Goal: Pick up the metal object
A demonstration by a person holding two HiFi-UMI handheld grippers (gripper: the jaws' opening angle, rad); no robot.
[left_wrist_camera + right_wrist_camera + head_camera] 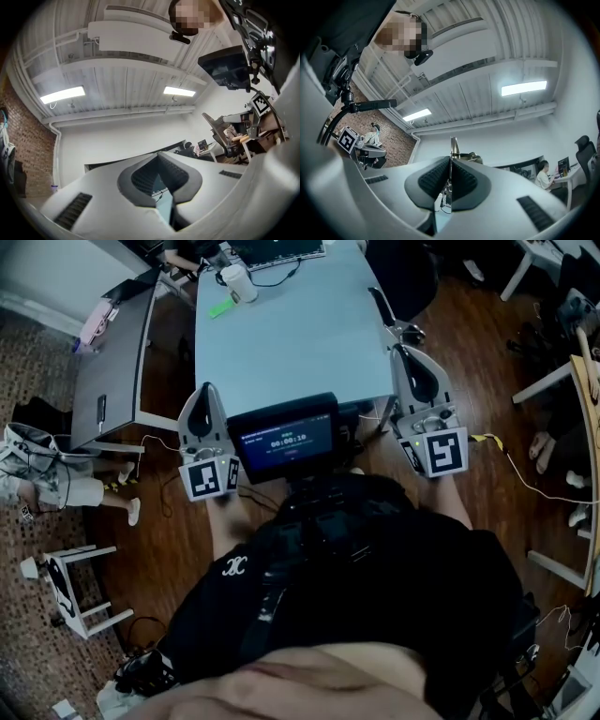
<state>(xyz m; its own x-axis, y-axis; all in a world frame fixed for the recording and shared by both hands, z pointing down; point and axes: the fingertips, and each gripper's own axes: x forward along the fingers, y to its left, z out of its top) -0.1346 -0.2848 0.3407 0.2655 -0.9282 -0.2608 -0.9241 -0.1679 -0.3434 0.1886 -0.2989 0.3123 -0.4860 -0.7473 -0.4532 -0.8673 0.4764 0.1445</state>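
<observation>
Table (300,343) edge runs between left gripper (204,390) and right gripper (451,158) clamping metal object (453,144).

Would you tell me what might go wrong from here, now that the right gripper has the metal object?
1. The right gripper pinches the thin metal object edge-on, with part of it sticking out past the pads, so it may pivot or slip.
2. In the head view that gripper hangs by the table corner, so a slip would probably drop the object onto the floor.

Thin metal object (452,146), edge-on, upright, clamped in right hand-held gripper (450,164)
</observation>
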